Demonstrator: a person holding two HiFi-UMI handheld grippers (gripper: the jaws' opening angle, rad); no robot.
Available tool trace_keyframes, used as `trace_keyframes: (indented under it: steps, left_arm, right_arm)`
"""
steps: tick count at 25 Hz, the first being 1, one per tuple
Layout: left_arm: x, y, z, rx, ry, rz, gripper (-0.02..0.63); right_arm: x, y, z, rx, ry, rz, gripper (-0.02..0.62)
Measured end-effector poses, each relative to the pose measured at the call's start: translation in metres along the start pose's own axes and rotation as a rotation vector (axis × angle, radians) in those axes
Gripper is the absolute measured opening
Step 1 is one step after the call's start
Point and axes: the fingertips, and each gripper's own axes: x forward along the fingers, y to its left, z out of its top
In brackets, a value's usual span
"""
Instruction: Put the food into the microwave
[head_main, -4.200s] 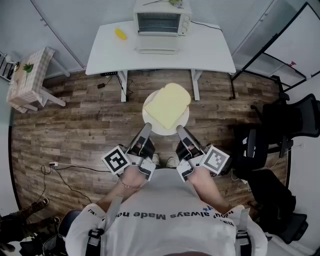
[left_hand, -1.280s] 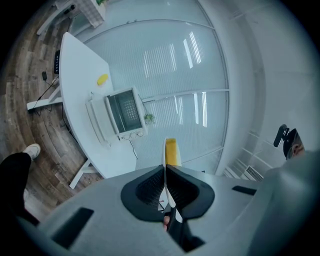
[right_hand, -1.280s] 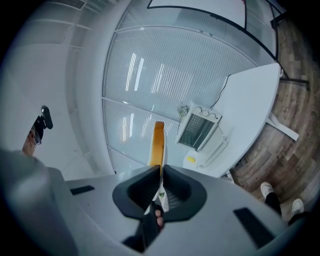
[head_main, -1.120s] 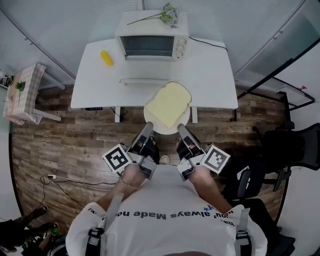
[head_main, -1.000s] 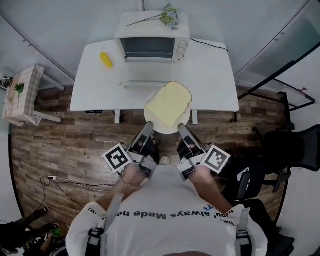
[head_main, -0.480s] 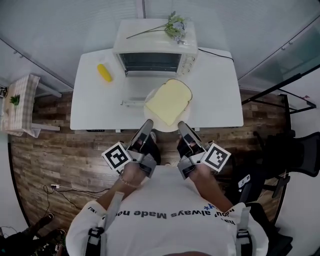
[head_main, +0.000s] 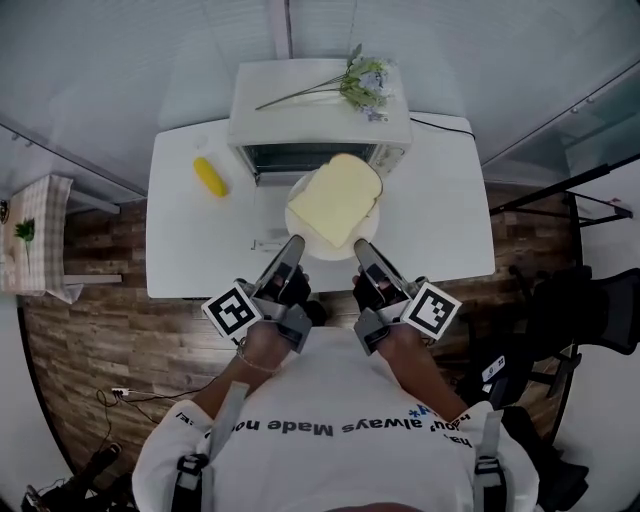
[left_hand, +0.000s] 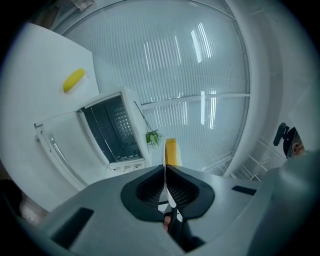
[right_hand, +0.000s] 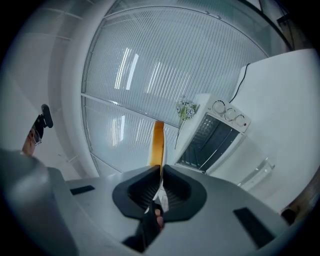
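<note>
A slice of bread (head_main: 334, 199) lies on a round white plate (head_main: 299, 236). The left gripper (head_main: 294, 243) and right gripper (head_main: 361, 247) are both shut on the plate's near rim, one at each side. The plate hangs above the white table (head_main: 440, 225), just in front of the white microwave (head_main: 318, 115). Its door (head_main: 268, 222) lies folded down and its dark chamber (left_hand: 109, 129) stands open. In the left gripper view the rim (left_hand: 165, 176) runs edge-on between the jaws with the bread (left_hand: 171, 151) beyond. The right gripper view shows the bread (right_hand: 158, 142) beside the microwave (right_hand: 214, 136).
A yellow corn cob (head_main: 209, 177) lies on the table left of the microwave. A sprig of flowers (head_main: 364, 80) rests on top of the microwave. A small checked side table (head_main: 28, 235) stands at far left and a black chair (head_main: 600, 300) at right.
The person has stepped up to the table. The plate with the bread, earlier over the wooden floor, now hangs over the table by the microwave's opening. Both grippers have kept their hold.
</note>
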Motion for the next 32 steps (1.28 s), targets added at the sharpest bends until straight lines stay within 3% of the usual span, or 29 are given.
trace_keyframes:
  steps: [13, 32]
  left_arm:
    - [0.03, 0.013, 0.048, -0.009, 0.008, 0.0, 0.017]
    - [0.063, 0.004, 0.024, -0.002, -0.036, 0.011, 0.017]
  right_arm:
    - [0.055, -0.006, 0.017, 0.009, -0.007, -0.011, 0.021]
    - [0.04, -0.018, 0.057, 0.008, 0.037, 0.008, 0.021]
